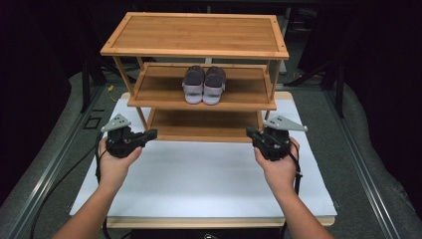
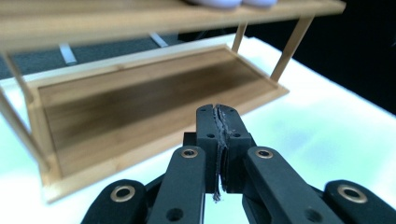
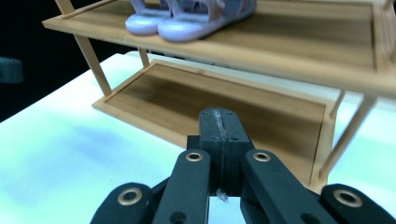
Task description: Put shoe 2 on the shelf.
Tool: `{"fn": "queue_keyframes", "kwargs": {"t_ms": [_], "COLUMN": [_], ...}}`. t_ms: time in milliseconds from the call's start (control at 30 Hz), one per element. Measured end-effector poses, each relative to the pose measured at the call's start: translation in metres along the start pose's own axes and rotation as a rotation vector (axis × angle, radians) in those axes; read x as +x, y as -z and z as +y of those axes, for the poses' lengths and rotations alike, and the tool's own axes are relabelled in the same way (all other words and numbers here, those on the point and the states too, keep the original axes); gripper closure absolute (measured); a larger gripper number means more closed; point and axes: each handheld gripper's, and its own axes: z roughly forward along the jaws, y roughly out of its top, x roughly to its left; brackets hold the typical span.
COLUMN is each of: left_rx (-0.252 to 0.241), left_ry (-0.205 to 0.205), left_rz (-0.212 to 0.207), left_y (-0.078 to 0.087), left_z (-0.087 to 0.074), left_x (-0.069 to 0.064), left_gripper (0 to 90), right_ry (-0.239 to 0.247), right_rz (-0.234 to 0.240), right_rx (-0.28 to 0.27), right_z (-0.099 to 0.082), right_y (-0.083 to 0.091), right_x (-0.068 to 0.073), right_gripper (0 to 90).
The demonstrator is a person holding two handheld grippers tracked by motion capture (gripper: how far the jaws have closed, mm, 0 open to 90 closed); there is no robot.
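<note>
The rack (image 1: 194,35) is honey-brown bamboo with fine lengthwise grain; its lowest shelf (image 2: 149,98) shows a darker brown band down the middle. The pair of shoes (image 1: 204,84) on the middle shelf is dark grey on top with pale lilac soles and toes. The tabletop (image 1: 209,174) is plain white with a light wooden edge. The left gripper (image 1: 149,133) and right gripper (image 1: 250,132) are matte black with brass-coloured rivets, each with a pale grey plate on top. Black cables trail from them. The floor around is dark grey.
</note>
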Motion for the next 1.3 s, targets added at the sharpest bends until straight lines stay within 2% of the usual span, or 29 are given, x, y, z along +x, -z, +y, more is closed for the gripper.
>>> {"fn": "queue_keyframes", "kwargs": {"t_ms": [33, 133, 233, 300, 333, 367, 433, 567, 633, 667, 700, 800, 900, 933, 967, 1000, 1167, 1300], "left_rx": [0.002, 0.009, 0.027, 0.042, 0.052, 0.052, 0.073, 0.099, 0.106, 0.107, 0.113, 0.126, 0.152, 0.163, 0.170, 0.180, 0.201, 0.225], "left_ry": [0.001, 0.001, 0.014, 0.013, 0.020, 0.020, 0.017, 0.041, 0.073, 0.091, 0.085, 0.073, 0.026, 0.011, 0.006, -0.001, -0.003, -0.017], "left_rz": [0.003, 0.006, 0.007, 0.009, 0.014, 0.014, 0.022, 0.028, 0.024, 0.013, 0.015, 0.025, 0.049, 0.055, 0.061, 0.064, 0.075, 0.078], "left_y": [0.002, 0.009, 0.014, 0.016, 0.018, 0.018, 0.019, 0.016, 0.013, 0.009, 0.007, 0.004, 0.000, -0.002, -0.003, -0.004, -0.012, -0.017], "left_z": [-0.006, -0.022, -0.039, -0.049, -0.060, -0.060, -0.071, -0.092, -0.098, -0.103, -0.104, -0.107, -0.110, -0.111, -0.112, -0.113, -0.117, -0.121], "left_x": [-0.001, -0.003, -0.005, -0.006, -0.006, -0.006, -0.005, 0.003, 0.008, 0.012, 0.014, 0.016, 0.017, 0.018, 0.018, 0.019, 0.020, 0.020], "left_gripper": [88.3, 88.4, 88.7, 88.6, 88.6, 88.6, 88.6, 88.6, 88.6, 88.6, 88.6, 89.0, 89.1, 89.1, 89.1, 88.9, 86.2, 80.4], "right_ry": [0.000, -0.008, -0.008, -0.038, -0.040, -0.040, -0.026, 0.006, 0.009, -0.005, -0.015, -0.017, -0.020, -0.017, -0.019, -0.017, -0.016, -0.009], "right_rz": [0.000, -0.014, -0.028, -0.014, -0.020, -0.020, -0.025, -0.071, -0.078, -0.081, -0.066, -0.084, -0.066, -0.086, -0.056, -0.081, -0.077, -0.069], "right_rx": [0.000, 0.002, 0.035, 0.040, 0.044, 0.044, 0.060, 0.093, 0.107, 0.120, 0.125, 0.143, 0.158, 0.173, 0.177, 0.192, 0.205, 0.214], "right_z": [0.000, -0.021, -0.045, -0.058, -0.069, -0.069, -0.078, -0.097, -0.107, -0.116, -0.119, -0.125, -0.130, -0.132, -0.134, -0.136, -0.139, -0.141], "right_y": [0.000, 0.009, 0.014, 0.018, 0.021, 0.021, 0.024, 0.024, 0.022, 0.019, 0.018, 0.013, 0.008, 0.006, 0.003, 0.000, -0.005, -0.008], "right_x": [0.000, 0.000, 0.000, 0.000, 0.000, 0.000, 0.001, -0.001, -0.005, -0.010, -0.012, -0.018, -0.022, -0.023, -0.026, -0.027, -0.028, -0.027], "right_gripper": [90.0, 90.0, 90.0, 90.0, 90.0, 90.0, 90.0, 90.0, 90.0, 90.0, 90.0, 90.0, 90.0, 90.0, 90.0, 90.0, 90.0, 86.4]}}
